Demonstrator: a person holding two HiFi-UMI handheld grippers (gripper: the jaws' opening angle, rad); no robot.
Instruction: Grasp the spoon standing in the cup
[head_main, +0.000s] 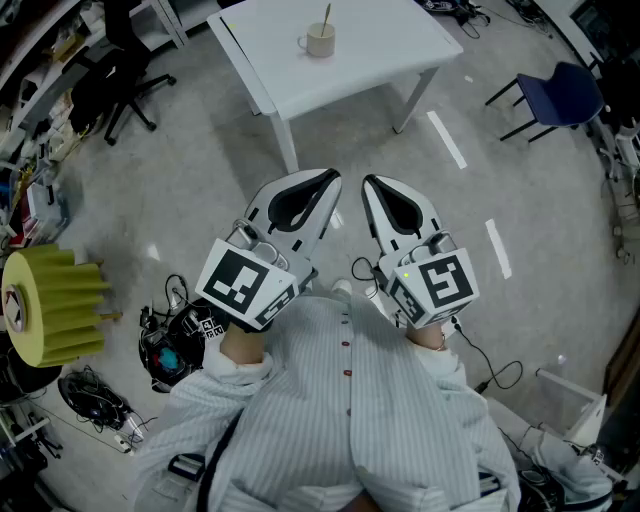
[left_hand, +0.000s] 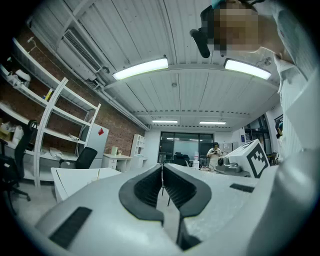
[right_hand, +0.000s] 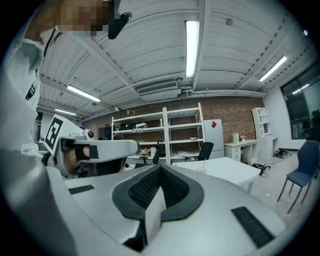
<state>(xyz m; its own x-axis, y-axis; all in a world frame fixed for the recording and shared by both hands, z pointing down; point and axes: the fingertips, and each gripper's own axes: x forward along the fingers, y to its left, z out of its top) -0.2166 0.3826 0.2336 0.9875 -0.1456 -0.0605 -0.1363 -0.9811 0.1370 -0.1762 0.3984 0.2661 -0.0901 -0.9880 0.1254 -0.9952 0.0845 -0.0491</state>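
White table (head_main: 380, 60), plain, no pattern. Cream cup (head_main: 320, 42), pale tan wooden spoon (head_main: 326, 15). Left gripper (head_main: 330, 178) in a white shell, black ribbed lining on the jaws, bold black-and-white square marker on its cube. Right gripper (head_main: 372, 182) just the same: white shell, black lining, black-and-white marker. Shirt (head_main: 330, 420) white with fine grey vertical stripes, small red buttons down the front. Floor (head_main: 200, 180) mottled grey, marked with white tape strips (head_main: 447, 139). Chair (head_main: 562, 92) dark blue on black legs. Ribbed roll (head_main: 60, 305) bright yellow. Brick wall (right_hand: 235, 107) reddish brown, shelving (right_hand: 165, 130) white.
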